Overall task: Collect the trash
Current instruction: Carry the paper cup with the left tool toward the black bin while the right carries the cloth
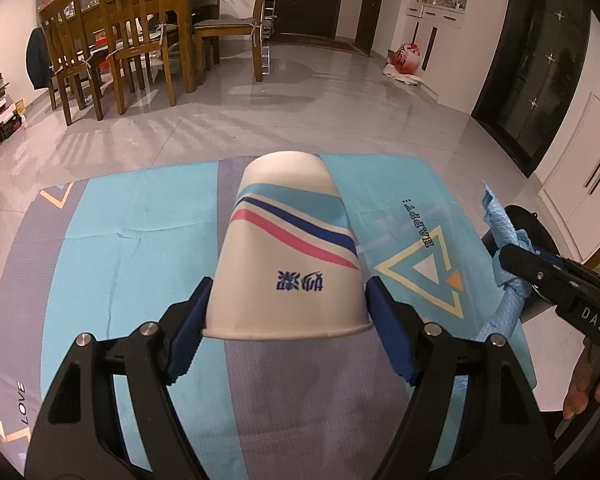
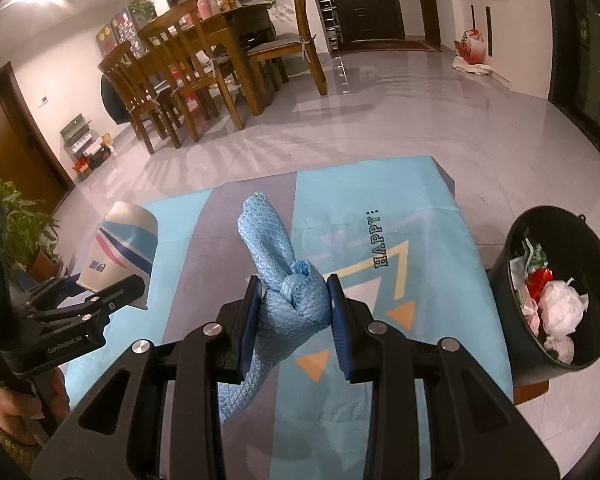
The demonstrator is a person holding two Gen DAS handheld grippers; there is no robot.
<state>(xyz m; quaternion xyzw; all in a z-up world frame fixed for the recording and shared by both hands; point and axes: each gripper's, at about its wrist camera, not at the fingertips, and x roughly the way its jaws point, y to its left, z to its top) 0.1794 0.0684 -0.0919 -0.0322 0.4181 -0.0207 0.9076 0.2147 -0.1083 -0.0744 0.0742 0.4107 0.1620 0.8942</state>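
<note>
Left wrist view: left tool (image 1: pixel 288 312) pinches paper cup (image 1: pixel 288 248); right tool (image 2: pixel 292 312) pinches knotted blue cloth (image 2: pixel 284 280).

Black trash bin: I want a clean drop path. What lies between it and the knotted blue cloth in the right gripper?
In the right wrist view, only bare tablecloth lies between the knotted blue cloth and black trash bin.

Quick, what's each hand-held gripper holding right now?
Left hand-held gripper: closed on an upside-down paper cup.
Right hand-held gripper: closed on a knotted blue cloth.
</note>
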